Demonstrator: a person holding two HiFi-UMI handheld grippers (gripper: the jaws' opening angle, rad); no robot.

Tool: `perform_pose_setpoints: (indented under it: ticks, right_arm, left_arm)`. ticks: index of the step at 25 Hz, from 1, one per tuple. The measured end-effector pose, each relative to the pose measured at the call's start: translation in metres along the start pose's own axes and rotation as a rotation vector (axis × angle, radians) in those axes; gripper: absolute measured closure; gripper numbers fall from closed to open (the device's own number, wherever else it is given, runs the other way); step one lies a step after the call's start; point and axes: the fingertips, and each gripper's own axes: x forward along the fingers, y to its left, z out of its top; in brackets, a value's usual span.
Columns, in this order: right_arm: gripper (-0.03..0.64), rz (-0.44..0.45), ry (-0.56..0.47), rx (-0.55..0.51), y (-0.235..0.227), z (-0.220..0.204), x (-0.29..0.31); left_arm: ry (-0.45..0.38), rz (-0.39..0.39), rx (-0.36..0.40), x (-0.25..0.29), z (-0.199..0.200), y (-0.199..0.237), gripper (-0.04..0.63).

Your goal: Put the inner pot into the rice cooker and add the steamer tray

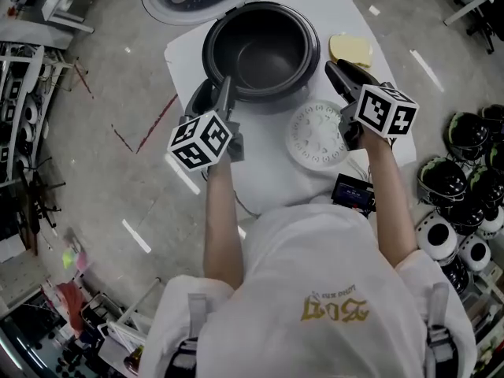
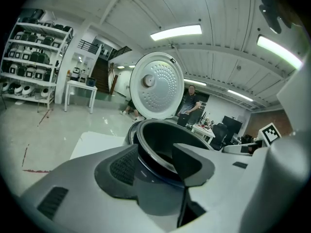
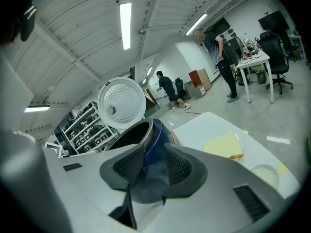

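The inner pot (image 1: pixel 260 53) is sitting inside the rice cooker (image 3: pixel 156 135), at the far side of the white desk (image 1: pixel 272 183). Its dark rim is sticking up a little over the blue cooker wall, so the pot part is looking done.

The steamer tray (image 1: pixel 317 136) is lying flat on the desk, just near and right of the cooker. It is white and round, with small holes. I think it is light and stiff, and maybe a bit slippery, because it is looking like thin plastic. The best place to pinch it is probably its rim.

The right hand-held gripper (image 3: pixel 153 152) is let go and holding nothing. Its jaws are standing apart, with the cooker's side showing past them. The left hand-held gripper (image 2: pixel 154 154) is let go too. The pot's rim is showing in its gap but is not being pinched.

The lid (image 2: pixel 155 86) is standing up at the far side, so the way down into the pot is open. A yellow sponge (image 1: pixel 350 50) is lying right of the cooker, apart from the tray. A small black box (image 1: pixel 352 191) is sitting at the desk's near edge, close to the tray. Getting a jaw under the flat tray's rim may be tricky, and the tray could slide toward that edge.
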Motion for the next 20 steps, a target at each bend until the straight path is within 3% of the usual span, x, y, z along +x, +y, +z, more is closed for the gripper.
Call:
perform_pose_setpoints:
  ticks: [8,20]
  right_arm:
    - [0.472,-0.028,-0.009,0.046,-0.001,-0.031,-0.027]
    - [0.466,-0.131,0.066,0.050,-0.036,-0.095,-0.071]
  left_arm:
    - [0.056,-0.021,-0.020,-0.028,-0.036,0.005,0.382]
    - [0.265,-0.069,-0.032,-0.034,-0.143,-0.008,0.370]
